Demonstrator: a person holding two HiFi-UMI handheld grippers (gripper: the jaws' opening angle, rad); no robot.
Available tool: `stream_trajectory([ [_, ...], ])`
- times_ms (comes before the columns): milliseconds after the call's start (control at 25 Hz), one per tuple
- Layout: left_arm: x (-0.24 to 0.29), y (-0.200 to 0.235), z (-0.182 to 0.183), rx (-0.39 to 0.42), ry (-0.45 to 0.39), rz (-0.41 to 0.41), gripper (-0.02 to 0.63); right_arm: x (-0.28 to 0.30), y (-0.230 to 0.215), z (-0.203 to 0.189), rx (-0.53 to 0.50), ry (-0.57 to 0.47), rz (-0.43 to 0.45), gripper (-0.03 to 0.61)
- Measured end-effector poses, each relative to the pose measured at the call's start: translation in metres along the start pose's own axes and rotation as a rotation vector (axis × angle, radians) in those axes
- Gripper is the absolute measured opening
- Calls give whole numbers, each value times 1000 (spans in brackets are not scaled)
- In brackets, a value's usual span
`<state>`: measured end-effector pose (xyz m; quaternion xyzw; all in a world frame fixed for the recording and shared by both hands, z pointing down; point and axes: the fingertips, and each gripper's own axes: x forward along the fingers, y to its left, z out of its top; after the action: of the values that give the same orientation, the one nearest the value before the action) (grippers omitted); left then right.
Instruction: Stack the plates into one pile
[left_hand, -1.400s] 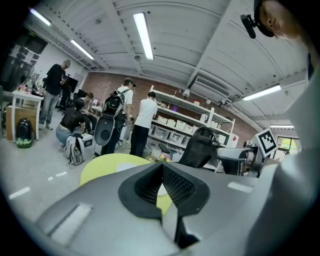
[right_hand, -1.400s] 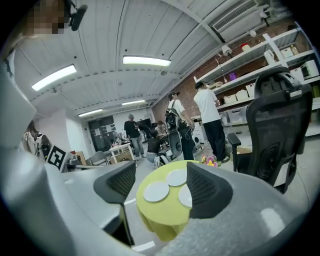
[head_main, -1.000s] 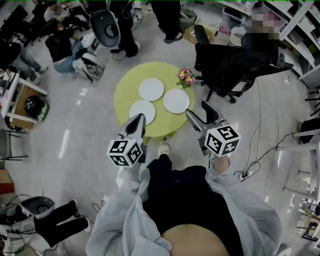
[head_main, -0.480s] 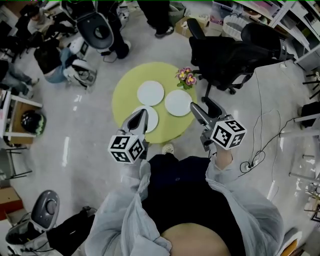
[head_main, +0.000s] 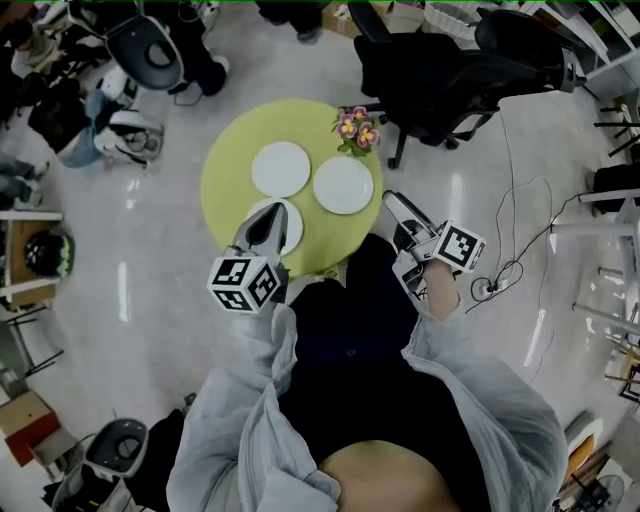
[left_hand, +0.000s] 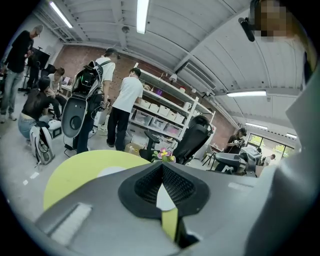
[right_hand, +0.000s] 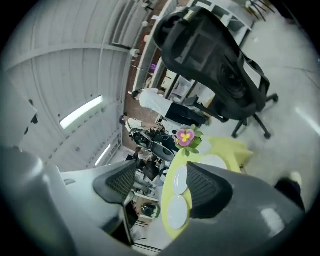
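Head view. DESK: What is laid out, and is any pile begun?

FIELD: Three round white plates are seen lying flat and apart on a round yellow-green table (head_main: 215, 190): a near plate (head_main: 293, 226), a far plate (head_main: 280, 168) and a right-hand plate (head_main: 343, 185). None is stacked. A small pot of pink and yellow flowers (head_main: 355, 128) is set at the far rim.

DESK: And the tongs?

FIELD: The left gripper (head_main: 265, 222) is clenched, tips met, with nothing pinched. This is borne out in the left gripper view, where only plate and table are glimpsed through the slit behind the tips. The right gripper (head_main: 398, 215) is released and rolled onto its side, its jaws apart around empty air. In the right gripper view, plates are framed between them, well off.

DESK: Which way does the work lie?

FIELD: Ahead of both. The near plate is overlapped by the left tips in the head view and is judged to lie just beneath and ahead of them; contact cannot be told. The right gripper is placed off the table's right edge, with the right-hand plate ahead and to its left. No long axis is offered by a round plate, so only the rim facing each gripper matters.

DESK: The nearer hand, then?

FIELD: The left, it is judged, for the near plate, though its jaws would have to be parted before a rim could be taken.
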<state>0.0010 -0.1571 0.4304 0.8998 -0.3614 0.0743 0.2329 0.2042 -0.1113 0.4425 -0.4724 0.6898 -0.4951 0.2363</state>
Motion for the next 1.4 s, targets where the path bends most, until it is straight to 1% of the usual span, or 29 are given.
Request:
stream_trajectory([
  [120, 3, -1, -17, -40, 18, 7, 17, 3, -25, -13, 98, 55, 10, 313],
  [240, 18, 3, -32, -78, 26, 27, 17, 13, -59, -19, 145, 113, -28, 314],
  [400, 36, -3, -59, -108, 59, 24, 17, 14, -97, -30, 237, 177, -95, 321],
  [480, 42, 0, -75, -123, 87, 44, 17, 16, -108, -37, 278, 211, -95, 321],
  [600, 51, 6, -90, -168, 104, 74, 17, 23, -119, -41, 312, 265, -69, 320],
  [680, 53, 10, -96, -193, 108, 93, 17, 29, -123, -43, 316, 295, -56, 320],
  [880, 56, 19, -102, -246, 97, 141, 17, 39, -147, -48, 368, 321, -129, 321],
  [1040, 53, 21, -101, -266, 87, 159, 17, 52, -151, -51, 378, 350, -134, 312],
  [1080, 52, 21, -101, -270, 84, 163, 17, 54, -151, -52, 389, 349, -133, 304],
  [1240, 47, 25, -100, -297, 63, 181, 17, 64, -150, -50, 431, 331, -126, 302],
  [1320, 43, 26, -102, -310, 57, 190, 17, 66, -152, -52, 430, 341, -145, 296],
  [1400, 40, 26, -103, -316, 51, 194, 17, 65, -158, -54, 427, 348, -187, 251],
])
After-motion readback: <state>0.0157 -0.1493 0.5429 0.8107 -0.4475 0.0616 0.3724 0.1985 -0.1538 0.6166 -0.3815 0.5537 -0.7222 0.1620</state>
